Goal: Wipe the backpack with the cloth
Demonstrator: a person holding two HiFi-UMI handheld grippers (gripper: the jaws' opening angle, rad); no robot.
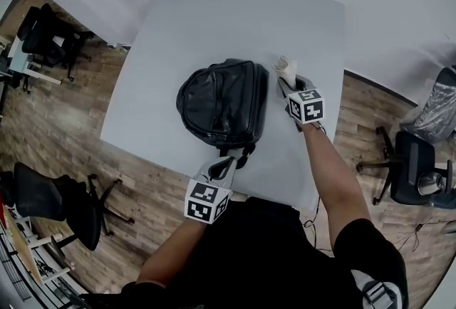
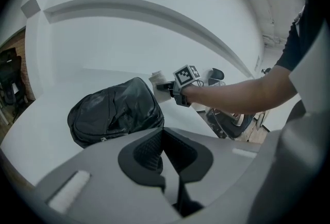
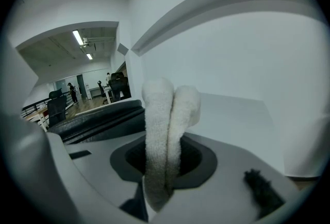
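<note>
Head view: backpack (image 1: 222,102) beside right tool (image 1: 286,81)

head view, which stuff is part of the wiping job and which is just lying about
Job: backpack; cloth, gripped in the right tool; left tool; table underneath.
Lying about: black chair on the floor at left; second chair at right.

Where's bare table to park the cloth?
Bare: the white table beyond the black leather backpack, and the strip between it and the left edge. Crowded: its right side, where the right gripper holds the white terry cloth; the left gripper at the near edge.
</note>
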